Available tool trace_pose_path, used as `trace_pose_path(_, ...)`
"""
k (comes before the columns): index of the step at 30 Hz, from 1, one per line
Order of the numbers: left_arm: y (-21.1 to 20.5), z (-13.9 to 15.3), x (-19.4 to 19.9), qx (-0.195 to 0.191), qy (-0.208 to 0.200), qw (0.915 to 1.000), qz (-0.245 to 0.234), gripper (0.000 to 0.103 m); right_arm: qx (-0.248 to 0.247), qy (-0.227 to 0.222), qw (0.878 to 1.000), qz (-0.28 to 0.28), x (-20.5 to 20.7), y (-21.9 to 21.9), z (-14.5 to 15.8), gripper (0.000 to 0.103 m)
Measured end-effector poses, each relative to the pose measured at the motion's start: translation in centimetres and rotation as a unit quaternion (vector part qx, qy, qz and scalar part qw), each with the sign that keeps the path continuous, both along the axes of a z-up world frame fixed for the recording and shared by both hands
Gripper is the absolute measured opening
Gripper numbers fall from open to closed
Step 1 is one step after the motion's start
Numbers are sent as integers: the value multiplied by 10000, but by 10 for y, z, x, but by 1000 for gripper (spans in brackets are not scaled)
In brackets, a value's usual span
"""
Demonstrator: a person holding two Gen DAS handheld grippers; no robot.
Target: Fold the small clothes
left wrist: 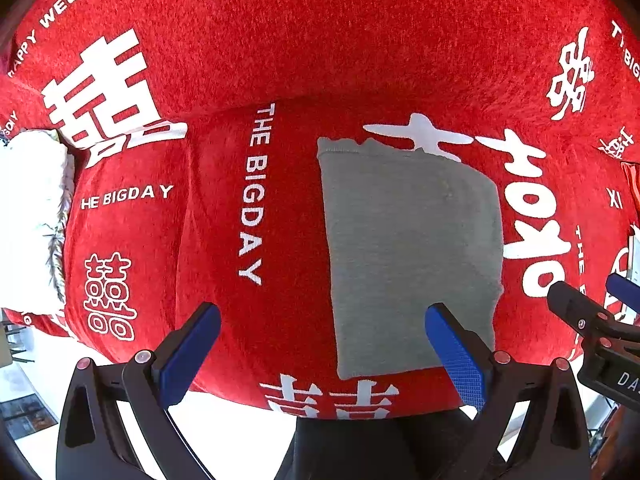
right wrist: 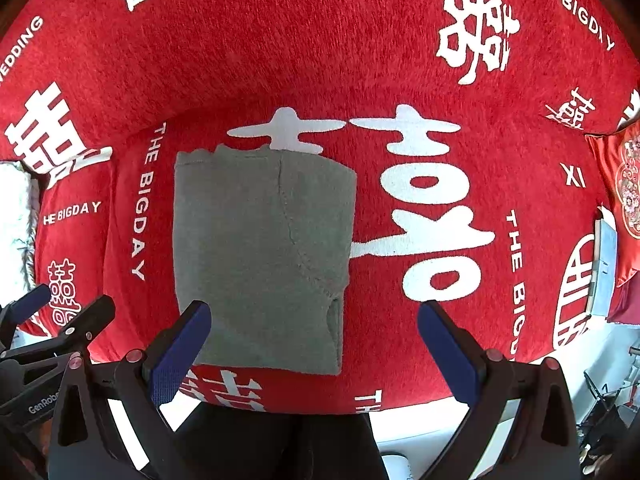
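Note:
A small grey garment [left wrist: 412, 252] lies folded into a flat rectangle on the red sofa seat [left wrist: 280, 220]. In the right wrist view the grey garment [right wrist: 264, 256] shows a curved seam and a folded edge at its right. My left gripper [left wrist: 324, 320] hovers open above the seat, its right finger over the garment's near right corner. My right gripper [right wrist: 314, 320] is open too, its left finger over the garment's near left corner. Nothing sits between either pair of fingers. Each gripper shows at the edge of the other's view.
The red cover with white lettering runs up the sofa backrest [right wrist: 280, 40]. A white fluffy item [left wrist: 28, 216] lies at the far left of the seat. A red patterned cushion [right wrist: 624, 192] and a flat grey item [right wrist: 604, 256] sit at the right. Pale floor shows below the seat's front edge.

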State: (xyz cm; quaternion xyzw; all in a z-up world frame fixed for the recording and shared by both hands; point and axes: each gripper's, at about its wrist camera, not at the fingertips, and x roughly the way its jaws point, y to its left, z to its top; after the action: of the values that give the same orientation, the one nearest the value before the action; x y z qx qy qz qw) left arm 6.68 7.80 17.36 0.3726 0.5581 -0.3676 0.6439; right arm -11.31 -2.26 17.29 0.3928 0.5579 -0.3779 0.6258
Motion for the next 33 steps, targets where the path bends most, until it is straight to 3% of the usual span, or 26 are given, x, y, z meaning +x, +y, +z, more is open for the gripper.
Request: trace_pose_path(33,-5,1,-4,28,-57,10000,-21,102,43,5,10000,31,0,-3,-1,103)
